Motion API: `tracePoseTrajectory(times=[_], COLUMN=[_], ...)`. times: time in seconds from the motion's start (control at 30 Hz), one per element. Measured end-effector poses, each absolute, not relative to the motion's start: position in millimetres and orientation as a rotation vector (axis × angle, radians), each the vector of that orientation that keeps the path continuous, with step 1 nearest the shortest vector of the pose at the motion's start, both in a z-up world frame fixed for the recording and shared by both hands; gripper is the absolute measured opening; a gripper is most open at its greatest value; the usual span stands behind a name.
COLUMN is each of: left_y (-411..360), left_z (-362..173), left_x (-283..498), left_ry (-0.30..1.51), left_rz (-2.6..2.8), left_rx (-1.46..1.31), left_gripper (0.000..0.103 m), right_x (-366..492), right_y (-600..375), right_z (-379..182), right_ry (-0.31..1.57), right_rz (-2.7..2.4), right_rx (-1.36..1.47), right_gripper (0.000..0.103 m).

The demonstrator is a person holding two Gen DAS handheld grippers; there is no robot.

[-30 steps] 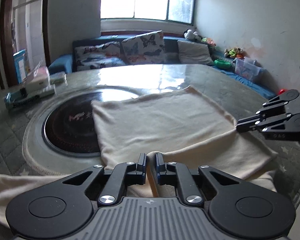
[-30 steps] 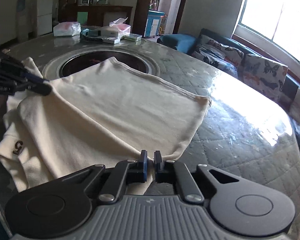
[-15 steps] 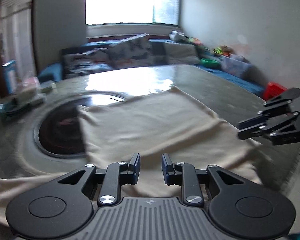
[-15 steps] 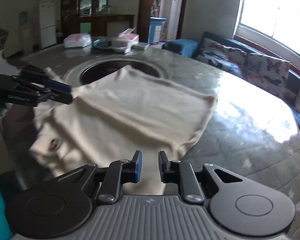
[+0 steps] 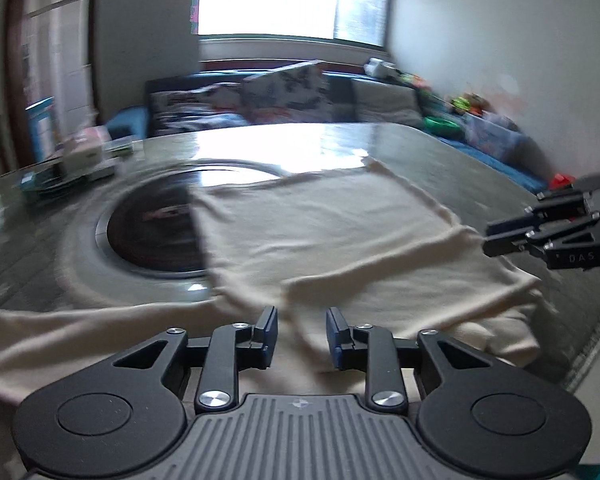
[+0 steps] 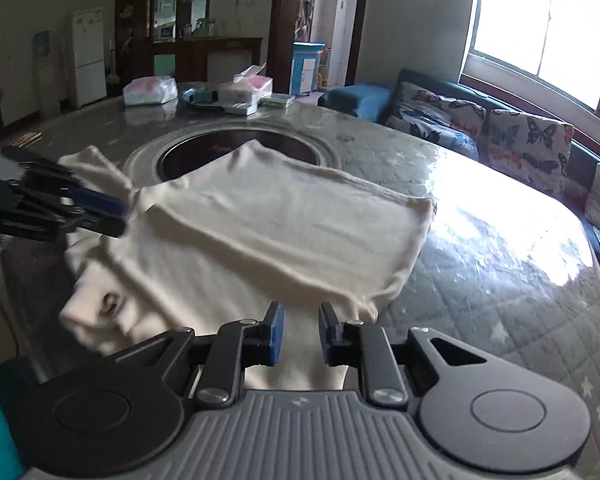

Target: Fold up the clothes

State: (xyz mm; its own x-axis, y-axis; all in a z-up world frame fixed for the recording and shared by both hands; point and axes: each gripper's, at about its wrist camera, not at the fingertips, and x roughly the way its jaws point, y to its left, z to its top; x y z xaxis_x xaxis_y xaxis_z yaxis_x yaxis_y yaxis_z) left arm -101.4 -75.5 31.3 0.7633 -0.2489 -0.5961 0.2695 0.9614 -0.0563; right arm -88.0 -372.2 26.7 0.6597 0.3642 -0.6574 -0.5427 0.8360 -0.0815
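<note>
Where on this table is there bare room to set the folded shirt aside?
Bare table lies between the cream shirt and the sofa cushions. Crowded: boxes and packets beyond the round inset, which the shirt partly covers.

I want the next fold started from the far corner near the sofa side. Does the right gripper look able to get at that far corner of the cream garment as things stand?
Probably yes. The right gripper is open above the near hem of the cream garment, and nothing lies on the cloth between it and the far corner. The left gripper is off to the other side.
</note>
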Motion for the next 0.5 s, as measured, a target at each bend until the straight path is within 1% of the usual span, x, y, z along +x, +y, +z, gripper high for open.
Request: tracePoseTrajectory(times=[0.03,0.17,0.23,0.33,0.5], left_y=[-66,-28,-8,20,54], left_z=[32,32,31,28,25], left_x=[-102,-107,-109,-112,-111], left_ry=[0.645,0.654,0.656,0.656,0.66], left_rz=[-0.241,-0.071,0.019,0.157,0.295], left_rx=[0.022,-0.023,-0.048,-0.098,-0.173], left_gripper=[0.04,0.041,0.045,0.045,0.047], right_x=[-87,-83,-81,-78,-75], right_y=[-369,-357,-351,-341,-316], right_z=[26,23,22,20,19], right_ry=[0.678,0.684,0.687,0.692,0.692], right_rz=[0.526,0.548,0.559,0.575,0.641], right_rx=[-0.284,-0.288,-0.291,-0.294,-0.316], right_gripper=[0.019,0.019,0.019,0.025,0.025])
